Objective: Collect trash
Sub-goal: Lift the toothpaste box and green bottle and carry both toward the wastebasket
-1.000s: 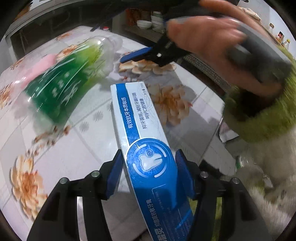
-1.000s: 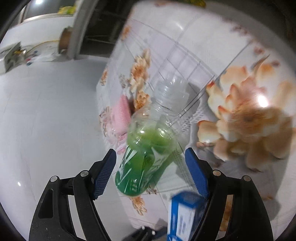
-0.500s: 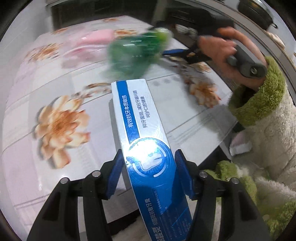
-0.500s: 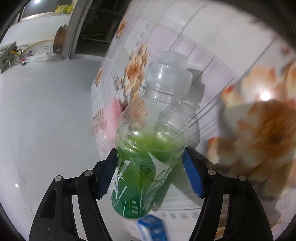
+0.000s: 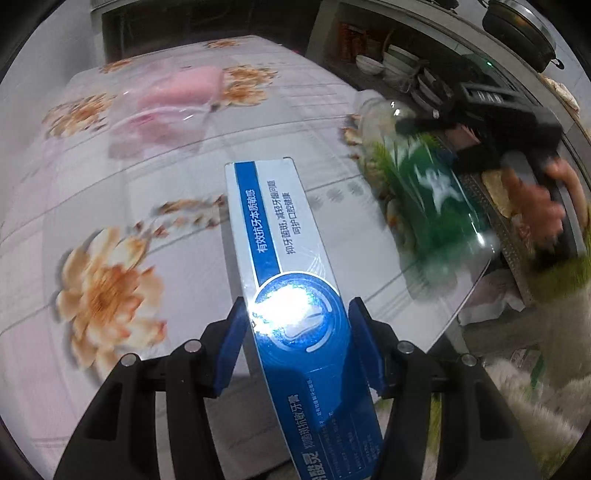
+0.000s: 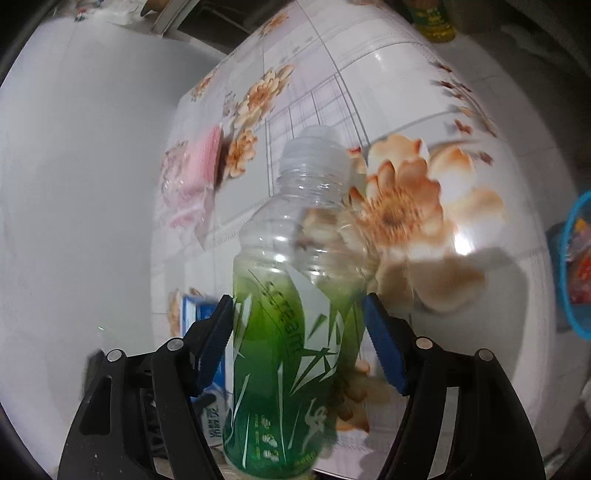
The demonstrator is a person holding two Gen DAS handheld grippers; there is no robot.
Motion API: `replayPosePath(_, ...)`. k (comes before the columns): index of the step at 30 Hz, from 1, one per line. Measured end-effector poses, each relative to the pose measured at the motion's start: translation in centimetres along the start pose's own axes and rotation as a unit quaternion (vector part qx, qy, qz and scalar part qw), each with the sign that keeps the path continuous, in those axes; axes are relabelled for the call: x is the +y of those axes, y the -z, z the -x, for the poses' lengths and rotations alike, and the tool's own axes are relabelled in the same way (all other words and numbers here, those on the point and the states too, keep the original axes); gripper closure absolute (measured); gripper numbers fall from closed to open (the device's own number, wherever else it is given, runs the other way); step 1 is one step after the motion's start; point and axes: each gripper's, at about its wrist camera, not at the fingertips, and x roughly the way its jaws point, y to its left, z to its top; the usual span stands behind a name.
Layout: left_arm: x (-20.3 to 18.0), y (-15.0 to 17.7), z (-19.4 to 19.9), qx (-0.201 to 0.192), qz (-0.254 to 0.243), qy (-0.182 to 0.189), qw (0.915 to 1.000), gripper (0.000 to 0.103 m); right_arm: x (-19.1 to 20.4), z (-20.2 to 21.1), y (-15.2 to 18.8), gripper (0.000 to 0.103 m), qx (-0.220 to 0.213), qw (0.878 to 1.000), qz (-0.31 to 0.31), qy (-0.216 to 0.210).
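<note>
My left gripper [image 5: 297, 306] is shut on a blue and white toothpaste box [image 5: 273, 229], held lengthwise above the floral table [image 5: 110, 221]. In the right wrist view a clear plastic bottle [image 6: 295, 258] with a green label and no liquid in its upper half stands between the blue pads of my right gripper [image 6: 298, 301]. Both pads touch its sides while the jaws open slightly. The left wrist view shows the same bottle [image 5: 432, 192], blurred, at the table's right edge, with a hand [image 5: 539, 206] behind it. The box's end [image 6: 195, 310] shows low on the left.
A pink packet in clear wrap [image 5: 177, 96] lies on the far side of the table. A blue basket [image 6: 576, 258] with colourful wrappers sits off the table's right edge. Bowls fill a dark shelf [image 5: 399, 62] behind. A yellow-green bottle [image 6: 432, 18] stands beyond the table.
The right gripper has closed round the green bottle and carried it from the far left to the table's right edge. The left gripper swung across the table, still holding the box.
</note>
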Motion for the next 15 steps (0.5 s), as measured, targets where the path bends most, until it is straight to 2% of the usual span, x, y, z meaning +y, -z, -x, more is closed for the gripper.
replayPosePath(2, -0.7, -0.9, -0.6, -0.003, -0.005, 0.003, 1.0000, 0.049, 0.0, 0.1, 1.0, 0.035, -0.008, 1.000, 0.009, 0.016)
replayPosePath(4, -1.1, -1.6, -1.1, -0.005, -0.010, 0.005, 0.9999, 0.051, 0.2, -0.3, 2.2, 0.041, -0.017, 0.999, 0.019, 0.030)
replayPosePath(8, -1.6, -3.1, -2.0, -0.003, -0.011, 0.014, 0.9998, 0.054, 0.3, 0.1, 3.7, 0.043, -0.039, 0.999, 0.023, 0.029)
replayPosePath(15, -3.6, -5.9, -2.4, -0.008, -0.025, 0.030, 0.9992, 0.055, -3.4, 3.3, 5.8, 0.044, -0.080, 0.996, -0.031, -0.023)
